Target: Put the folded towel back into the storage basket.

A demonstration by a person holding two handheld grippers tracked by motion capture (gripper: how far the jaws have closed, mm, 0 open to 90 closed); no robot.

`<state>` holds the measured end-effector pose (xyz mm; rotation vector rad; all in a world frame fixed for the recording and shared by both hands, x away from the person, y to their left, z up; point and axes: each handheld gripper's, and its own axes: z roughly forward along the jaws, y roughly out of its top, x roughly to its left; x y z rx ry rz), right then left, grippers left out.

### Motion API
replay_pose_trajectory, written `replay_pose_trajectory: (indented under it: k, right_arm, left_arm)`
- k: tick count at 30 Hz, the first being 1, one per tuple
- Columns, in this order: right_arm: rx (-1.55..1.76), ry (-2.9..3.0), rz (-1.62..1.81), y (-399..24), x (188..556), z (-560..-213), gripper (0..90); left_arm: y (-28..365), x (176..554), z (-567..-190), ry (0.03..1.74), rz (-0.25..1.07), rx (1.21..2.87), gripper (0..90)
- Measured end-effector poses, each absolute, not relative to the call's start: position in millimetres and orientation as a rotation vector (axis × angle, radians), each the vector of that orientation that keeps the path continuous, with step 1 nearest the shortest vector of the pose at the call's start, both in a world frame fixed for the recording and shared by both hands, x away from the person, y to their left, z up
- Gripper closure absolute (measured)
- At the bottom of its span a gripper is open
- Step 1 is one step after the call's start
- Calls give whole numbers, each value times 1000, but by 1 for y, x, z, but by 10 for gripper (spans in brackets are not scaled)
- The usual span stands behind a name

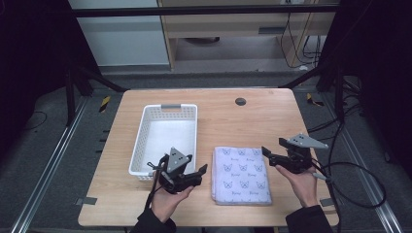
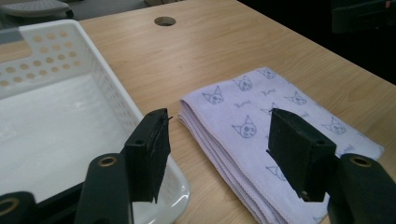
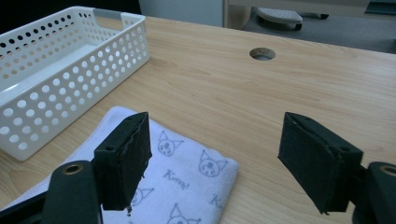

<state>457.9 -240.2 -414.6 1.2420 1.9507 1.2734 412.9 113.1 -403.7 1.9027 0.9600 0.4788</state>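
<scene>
A folded lilac cloth with cat faces (image 1: 241, 174) lies flat on the wooden table, right of a white perforated basket (image 1: 141, 141). My left gripper (image 1: 201, 172) hovers between the basket's near corner and the cloth's left edge, jaws open and empty. In the left gripper view the cloth (image 2: 261, 135) lies ahead under the open left gripper (image 2: 219, 154). My right gripper (image 1: 271, 154) is by the cloth's far right corner, open, nothing held. In the right gripper view that corner of the cloth (image 3: 187, 177) lies under the left pad of the right gripper (image 3: 219, 163).
The basket (image 3: 70, 70) is empty and has a grey handle at its far end. A round cable hole (image 1: 240, 101) sits in the table's far part. Black cables trail off the table's right side (image 1: 350, 179). Bare wood lies beyond the cloth.
</scene>
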Motion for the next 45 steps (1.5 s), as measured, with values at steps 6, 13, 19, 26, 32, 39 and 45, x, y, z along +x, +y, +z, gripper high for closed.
replay_pose_trajectory:
  k: [6, 13, 19, 26, 32, 39, 45]
  right_arm:
    - [1249, 1961, 1270, -241, 458, -419, 252]
    - [1246, 1973, 1263, -240, 458, -421, 251]
    - [1237, 1996, 1246, -236, 460, -425, 251]
    - [1231, 2033, 1221, -232, 462, -430, 253]
    - [1237, 2049, 1216, -230, 465, -436, 253]
    - [1270, 2047, 1193, -235, 468, -444, 255]
    - [1277, 2070, 1163, -230, 472, -451, 254]
  left_arm:
    - [101, 410, -411, 945, 465, 1935, 377]
    - [88, 407, -419, 928, 456, 1967, 381]
    - [78, 404, -428, 935, 431, 1974, 393]
    - [71, 403, -442, 967, 408, 2002, 403]
    - [70, 402, -451, 976, 410, 2014, 409]
    - [66, 401, -462, 986, 438, 2050, 403]
    - [64, 401, -474, 1007, 431, 2073, 385]
